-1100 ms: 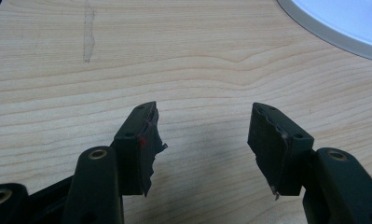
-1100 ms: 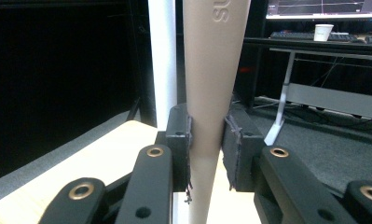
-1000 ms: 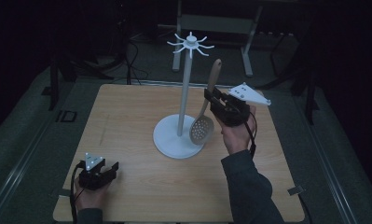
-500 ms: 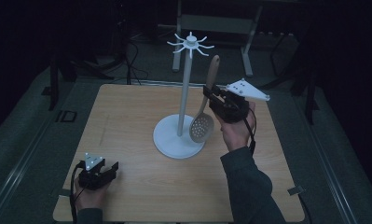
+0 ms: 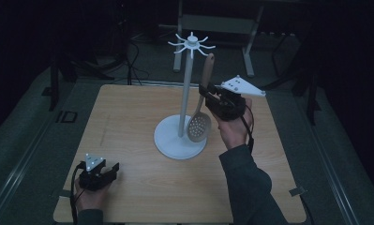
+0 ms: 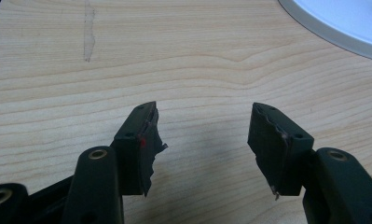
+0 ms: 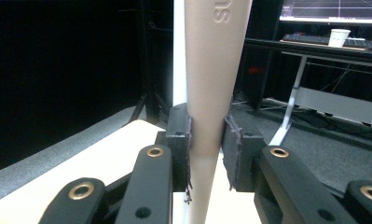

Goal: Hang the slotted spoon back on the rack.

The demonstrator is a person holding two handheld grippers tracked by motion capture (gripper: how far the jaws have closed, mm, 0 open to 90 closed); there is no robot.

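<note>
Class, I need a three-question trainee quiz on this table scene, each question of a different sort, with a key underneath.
1. True or false: the right claw is shut on the slotted spoon.
2. Which end of the spoon is higher? A) bowl B) handle
3. Fill in: the left claw rests on the wooden table with its jaws ____.

Key:
1. True. Its jaws clamp the handle beside the white hook stand.
2. B. The bowl hangs low, over the stand's base.
3. Open, with nothing between them.
</note>
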